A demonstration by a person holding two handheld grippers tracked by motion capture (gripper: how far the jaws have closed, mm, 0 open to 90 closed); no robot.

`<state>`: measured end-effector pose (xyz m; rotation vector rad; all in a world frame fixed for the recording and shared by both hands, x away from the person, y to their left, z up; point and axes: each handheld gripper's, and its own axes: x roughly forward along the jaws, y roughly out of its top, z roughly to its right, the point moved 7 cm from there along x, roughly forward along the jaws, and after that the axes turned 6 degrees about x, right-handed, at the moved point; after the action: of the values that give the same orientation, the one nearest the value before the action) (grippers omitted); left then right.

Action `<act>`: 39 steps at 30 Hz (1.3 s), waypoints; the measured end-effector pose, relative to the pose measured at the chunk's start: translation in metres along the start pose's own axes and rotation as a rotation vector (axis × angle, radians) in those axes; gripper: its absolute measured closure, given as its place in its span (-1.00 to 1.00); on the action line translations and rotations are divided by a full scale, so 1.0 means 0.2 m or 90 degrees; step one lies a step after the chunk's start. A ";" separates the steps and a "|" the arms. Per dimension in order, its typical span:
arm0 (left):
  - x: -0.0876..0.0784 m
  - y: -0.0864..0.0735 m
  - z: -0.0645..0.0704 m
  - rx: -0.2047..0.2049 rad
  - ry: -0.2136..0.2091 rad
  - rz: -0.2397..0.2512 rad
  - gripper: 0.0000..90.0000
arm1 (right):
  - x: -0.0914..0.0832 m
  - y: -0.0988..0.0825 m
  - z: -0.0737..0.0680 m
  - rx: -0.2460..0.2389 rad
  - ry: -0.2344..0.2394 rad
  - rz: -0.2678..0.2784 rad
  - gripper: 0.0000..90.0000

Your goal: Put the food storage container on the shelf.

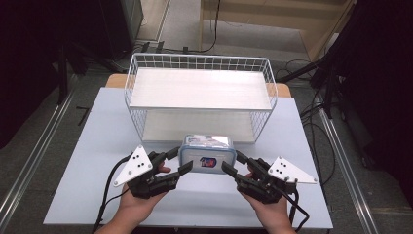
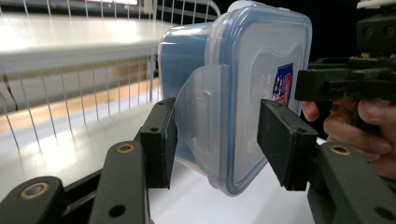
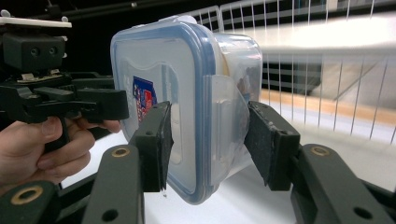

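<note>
The container lid (image 2: 261, 93) bears a label (image 2: 283, 84), seemingly unreadable.

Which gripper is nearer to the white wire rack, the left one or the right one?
Neither clearly. The left gripper clamps the left side of the plastic container, the right gripper its right side, and both sit about equally in front of the wire rack.

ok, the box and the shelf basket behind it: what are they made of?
Clear rectangular lidded box with blue-tinted rim: looks like glossy translucent plastic; contents show through its wall and the side latch flap is see-through. White two-tier wire basket rack: thin rods in a grid, probably white-coated metal. Its pale shelf boards: matte, perhaps wood or laminate; hard to tell.
</note>
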<state>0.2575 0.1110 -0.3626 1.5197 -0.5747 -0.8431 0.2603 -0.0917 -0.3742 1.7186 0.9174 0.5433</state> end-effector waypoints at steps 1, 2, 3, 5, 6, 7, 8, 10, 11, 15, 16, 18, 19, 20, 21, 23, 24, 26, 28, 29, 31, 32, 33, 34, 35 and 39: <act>0.00 0.02 -0.01 0.004 0.002 0.002 0.08 | 0.00 0.02 0.00 -0.004 0.001 0.004 0.17; 0.00 0.04 -0.01 0.007 0.002 0.007 0.08 | 0.01 0.04 -0.01 -0.006 0.002 0.007 0.17; 0.00 0.06 -0.02 0.010 0.004 0.010 0.09 | 0.01 0.06 -0.01 -0.007 0.004 0.011 0.17; 0.00 0.10 -0.03 0.020 0.004 0.013 0.09 | 0.02 0.10 -0.01 -0.015 0.004 0.021 0.17; 0.00 0.12 -0.03 0.023 0.006 0.016 0.08 | 0.02 0.12 -0.01 -0.018 0.006 0.025 0.17; 0.00 0.13 -0.04 0.025 0.006 0.020 0.08 | 0.02 0.13 -0.02 -0.022 0.005 0.029 0.17; 0.00 0.15 -0.04 0.029 0.005 0.020 0.08 | 0.03 0.15 -0.02 -0.024 0.005 0.031 0.17; 0.00 0.17 -0.05 0.030 0.005 0.025 0.08 | 0.03 0.17 -0.02 -0.029 0.004 0.038 0.17; 0.00 0.18 -0.06 0.030 0.005 0.027 0.08 | 0.03 0.19 -0.02 -0.028 0.006 0.039 0.17; 0.00 0.22 -0.08 0.034 0.005 0.032 0.08 | 0.05 0.23 -0.02 -0.033 0.003 0.043 0.17; 0.00 0.22 -0.08 0.033 0.006 0.033 0.08 | 0.05 0.24 -0.02 -0.034 0.004 0.044 0.17; 0.00 0.24 -0.09 0.033 0.006 0.035 0.08 | 0.05 0.25 -0.02 -0.034 0.005 0.044 0.17; 0.00 0.25 -0.09 0.033 0.006 0.037 0.08 | 0.06 0.26 -0.02 -0.036 0.005 0.045 0.17; 0.00 0.25 -0.09 0.034 0.008 0.036 0.08 | 0.06 0.27 -0.03 -0.036 0.005 0.044 0.17; 0.01 0.26 -0.10 0.032 0.006 0.036 0.08 | 0.06 0.27 -0.02 -0.038 0.005 0.044 0.17; 0.01 0.26 -0.11 0.027 0.004 0.034 0.09 | 0.07 0.29 -0.02 -0.033 0.007 0.040 0.17; 0.02 0.27 -0.12 0.021 0.003 0.033 0.09 | 0.07 0.29 -0.01 -0.029 0.007 0.036 0.17; 0.03 0.28 -0.13 0.014 0.002 0.030 0.09 | 0.08 0.31 0.00 -0.024 0.006 0.031 0.17; 0.04 0.30 -0.15 0.003 -0.001 0.028 0.09 | 0.10 0.33 0.01 -0.021 0.006 0.028 0.17; 0.05 0.30 -0.16 0.003 -0.001 0.024 0.09 | 0.10 0.34 0.01 -0.016 0.004 0.028 0.17; 0.06 0.32 -0.18 0.006 0.001 0.020 0.09 | 0.12 0.36 0.04 -0.010 0.007 0.028 0.17; 0.07 0.33 -0.19 0.005 0.001 0.018 0.09 | 0.13 0.36 0.04 -0.005 0.008 0.027 0.17; 0.08 0.33 -0.21 0.006 0.001 0.015 0.09 | 0.13 0.36 0.05 -0.003 0.007 0.026 0.17; 0.09 0.34 -0.22 0.005 0.000 0.014 0.09 | 0.14 0.37 0.06 -0.002 0.006 0.026 0.17; 0.09 0.34 -0.23 0.004 0.000 0.013 0.09 | 0.15 0.38 0.07 0.002 0.006 0.025 0.17; 0.12 0.35 -0.29 -0.002 0.001 0.012 0.09 | 0.20 0.40 0.11 0.004 0.003 0.018 0.17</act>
<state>0.3260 0.1186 -0.2979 1.5099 -0.5859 -0.8272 0.3252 -0.0842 -0.3087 1.7387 0.9008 0.5643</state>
